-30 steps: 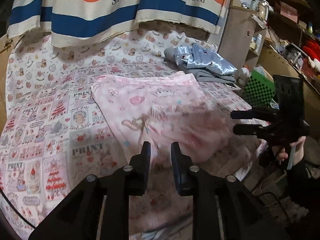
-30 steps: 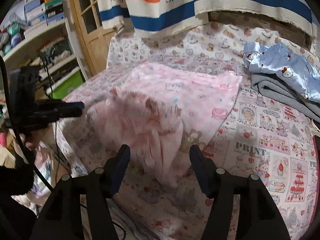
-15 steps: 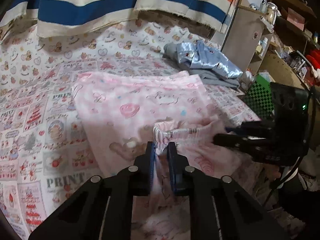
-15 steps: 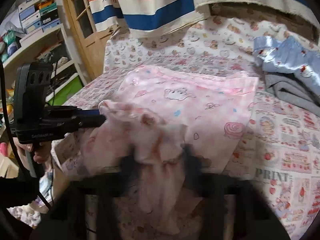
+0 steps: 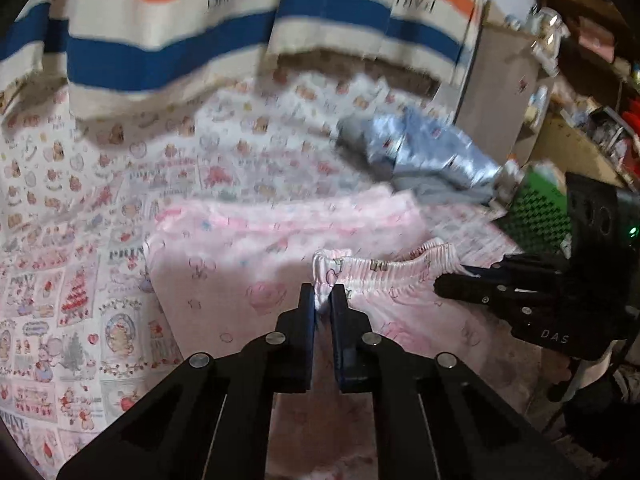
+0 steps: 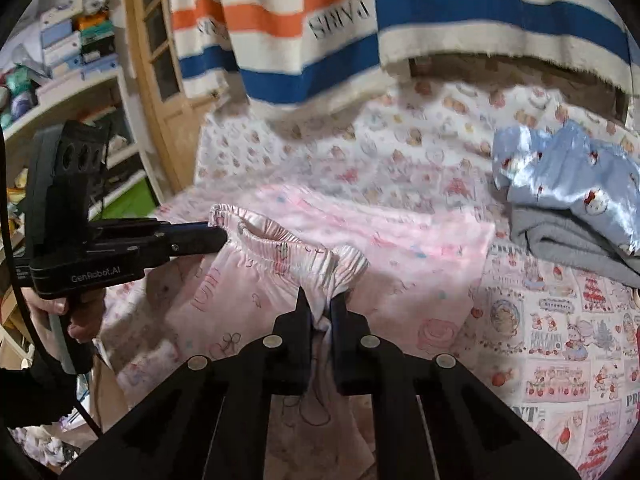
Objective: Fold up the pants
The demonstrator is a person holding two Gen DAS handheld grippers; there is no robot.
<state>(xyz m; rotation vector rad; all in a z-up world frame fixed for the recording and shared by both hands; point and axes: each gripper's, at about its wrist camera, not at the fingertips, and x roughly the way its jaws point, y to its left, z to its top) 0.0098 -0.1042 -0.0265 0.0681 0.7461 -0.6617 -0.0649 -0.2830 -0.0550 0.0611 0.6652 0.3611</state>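
both grippers, left gripper (image 5: 323,300) and right gripper (image 6: 320,308), pinch pink pants (image 5: 280,280) waistband; blue clothes (image 6: 568,176) lie beyond

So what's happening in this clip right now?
A person with two handheld grippers is folding pink pants on a patterned bedsheet. The left gripper and right gripper are each shut on the elastic waistband, holding it raised above the rest of the pants, which lie spread on the bed.

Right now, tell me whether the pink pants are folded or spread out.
Mid-fold: the pink pants lie partly flat on the bed sheet, with the waistband lifted, pinched in the left gripper and right gripper.
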